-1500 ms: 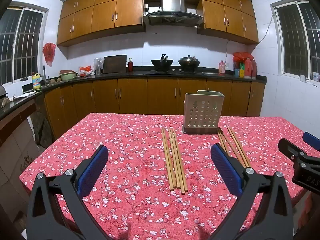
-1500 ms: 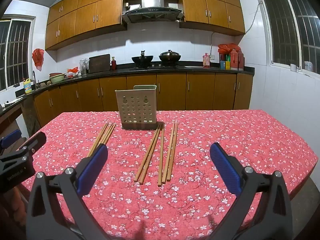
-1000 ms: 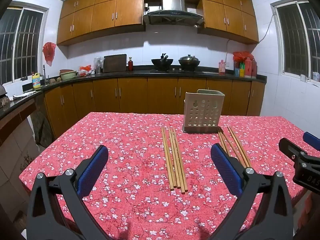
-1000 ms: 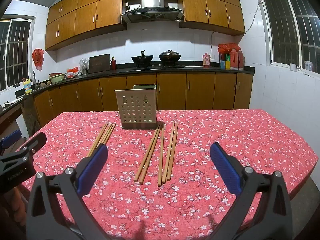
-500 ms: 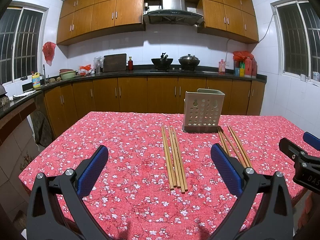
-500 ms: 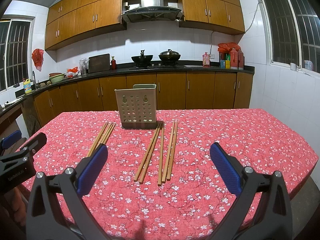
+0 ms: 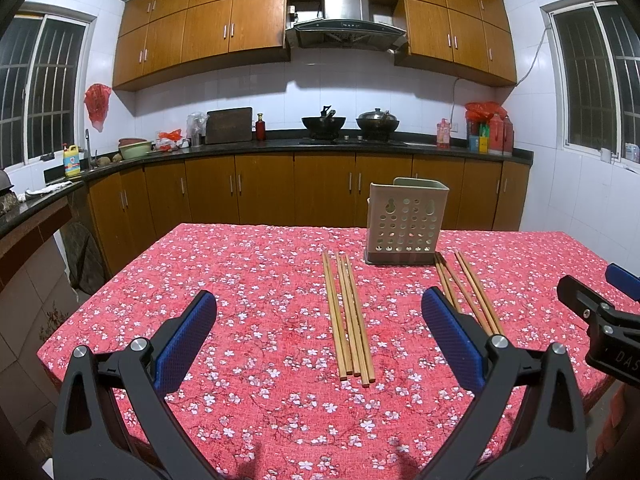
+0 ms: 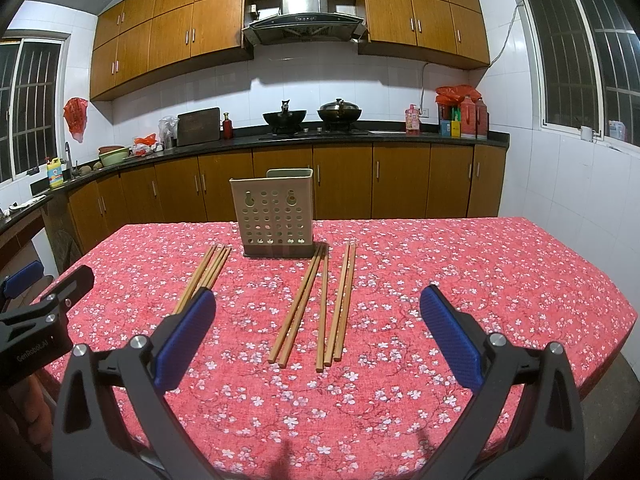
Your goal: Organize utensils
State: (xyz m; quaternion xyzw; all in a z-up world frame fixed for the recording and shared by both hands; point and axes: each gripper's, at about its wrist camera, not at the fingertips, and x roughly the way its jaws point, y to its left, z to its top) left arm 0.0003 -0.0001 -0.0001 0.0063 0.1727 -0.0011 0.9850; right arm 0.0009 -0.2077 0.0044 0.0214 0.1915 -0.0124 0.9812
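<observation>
Both grippers hover over the bench (image 7: 248,264), left gripper (image 7: 318,322) and right gripper (image 8: 316,320) fingers spread wide, empty. Two chopstick groups (image 7: 347,312) (image 8: 316,300) flank the perforated holder (image 8: 276,216), seemingly empty.

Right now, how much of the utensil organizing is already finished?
Nothing looks done yet: the perforated holder shows no utensils above its rim. Nothing is in hand: the left gripper and right gripper are both open. Left to do: the left chopstick bundle and the right chopstick group lie on the tablecloth.
</observation>
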